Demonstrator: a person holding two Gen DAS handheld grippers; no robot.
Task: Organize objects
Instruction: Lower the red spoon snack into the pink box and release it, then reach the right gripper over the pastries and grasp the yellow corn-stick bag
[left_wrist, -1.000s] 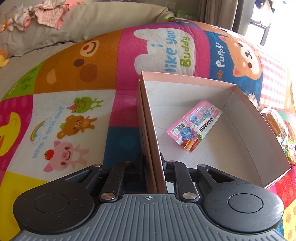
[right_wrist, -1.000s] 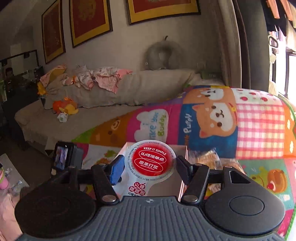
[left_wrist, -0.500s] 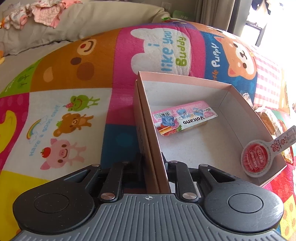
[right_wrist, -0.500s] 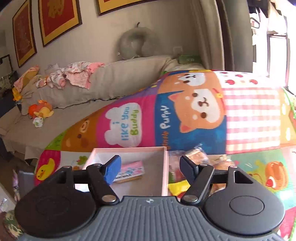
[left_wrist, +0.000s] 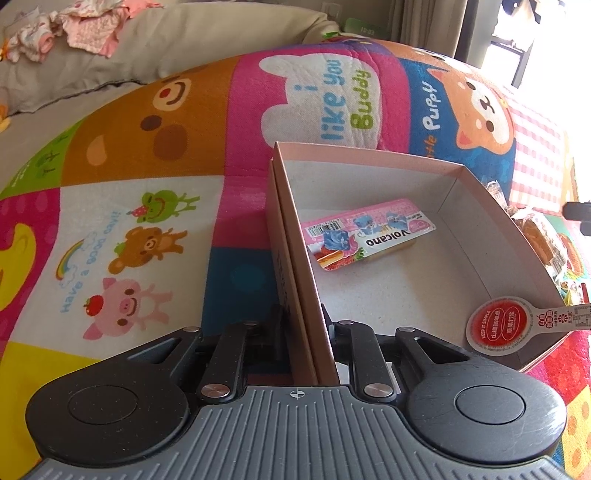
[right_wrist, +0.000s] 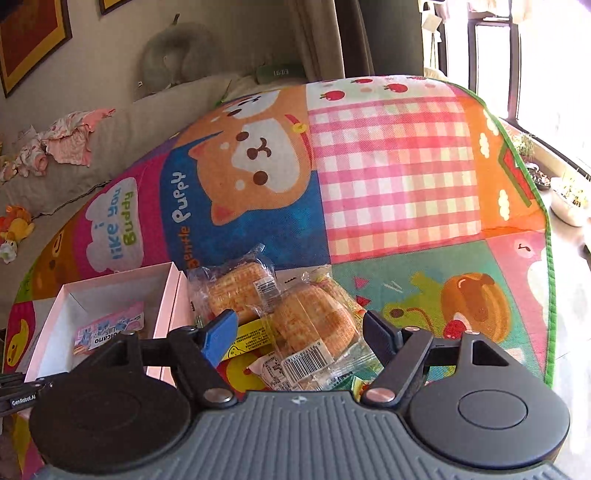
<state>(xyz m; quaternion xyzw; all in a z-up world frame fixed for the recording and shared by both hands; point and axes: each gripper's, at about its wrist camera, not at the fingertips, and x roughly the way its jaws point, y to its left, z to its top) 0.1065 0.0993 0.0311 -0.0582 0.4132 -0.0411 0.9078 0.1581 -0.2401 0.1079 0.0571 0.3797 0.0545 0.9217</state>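
Both tongs: left tongs (left_wrist: 308, 325) pinch box wall (left_wrist: 295, 266); right tongs (right_wrist: 301, 334) opening, empty

Patchwork cartoon play mat (right_wrist: 388, 177) covers the floor, bear, puppy, gingham panels. Beige sofa (left_wrist: 207, 40) behind it with a heap of pink clothes (left_wrist: 81, 22) on the seat, grey neck pillow (right_wrist: 177, 51) on the backrest. Framed pictures (right_wrist: 33, 33) on a plain pale wall. Curtain (right_wrist: 321, 37) beside a bright window (right_wrist: 535, 55), strong daylight. Potted plants (right_wrist: 569, 199) along the sill side.
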